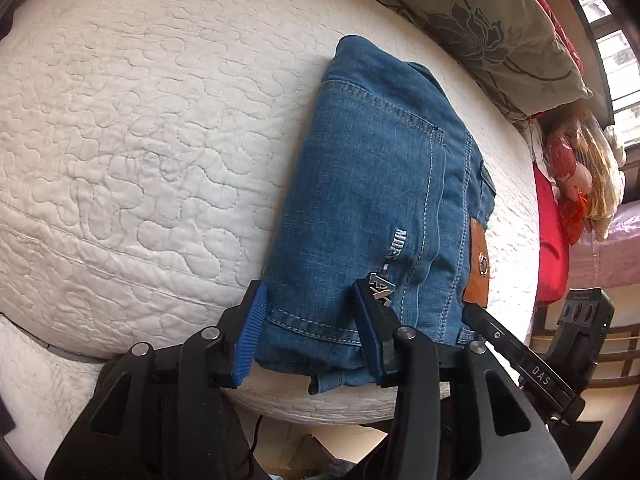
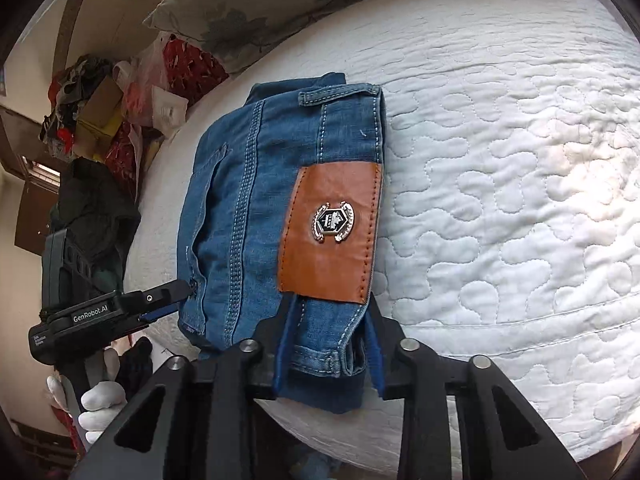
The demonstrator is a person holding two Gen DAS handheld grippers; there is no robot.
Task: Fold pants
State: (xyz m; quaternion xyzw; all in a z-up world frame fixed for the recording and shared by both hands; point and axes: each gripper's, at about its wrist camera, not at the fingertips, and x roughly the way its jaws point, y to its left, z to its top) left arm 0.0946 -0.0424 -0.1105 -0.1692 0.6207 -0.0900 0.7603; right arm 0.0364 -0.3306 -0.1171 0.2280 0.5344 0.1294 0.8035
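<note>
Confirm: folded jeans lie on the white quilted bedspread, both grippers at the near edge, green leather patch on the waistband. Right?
Not quite: the leather patch is brown, not green, as the right wrist view shows. The rest holds: folded jeans on the white quilted bedspread, left gripper and right gripper at the near edge.

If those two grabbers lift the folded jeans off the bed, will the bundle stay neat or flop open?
The folded jeans would probably sag between the grips: the stacked denim layers look soft and loose. The thick bundle likely feels fairly heavy. The leather patch area seems stiffer, so the right gripper may hold firmer there.
</note>
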